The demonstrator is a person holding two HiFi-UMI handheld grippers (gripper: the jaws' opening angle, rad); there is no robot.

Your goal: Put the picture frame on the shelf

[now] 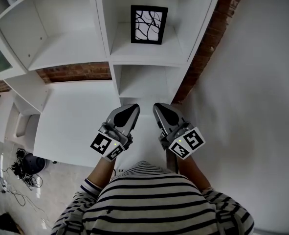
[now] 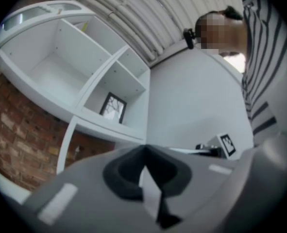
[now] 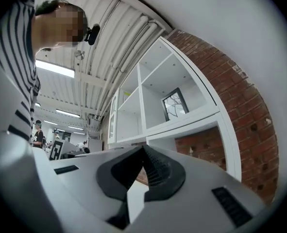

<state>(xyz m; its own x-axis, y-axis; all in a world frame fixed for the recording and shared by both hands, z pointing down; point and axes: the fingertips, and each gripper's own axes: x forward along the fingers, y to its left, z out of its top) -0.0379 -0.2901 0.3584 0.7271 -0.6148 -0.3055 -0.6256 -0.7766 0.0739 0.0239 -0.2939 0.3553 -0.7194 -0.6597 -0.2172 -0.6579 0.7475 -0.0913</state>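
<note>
Head view: where does the picture frame (image 1: 149, 24) stand?

Upright in a white shelf (image 1: 144, 60) compartment, with open room on both sides, well apart from both grippers.

And those?

Left gripper (image 1: 132, 107) and right gripper (image 1: 159, 106) sit side by side, short of the shelf, jaws together, nothing held.

Anything cut off?

The shelf's upper compartments run out of the picture, and a striped top (image 1: 154, 199) fills the bottom edge.
</note>
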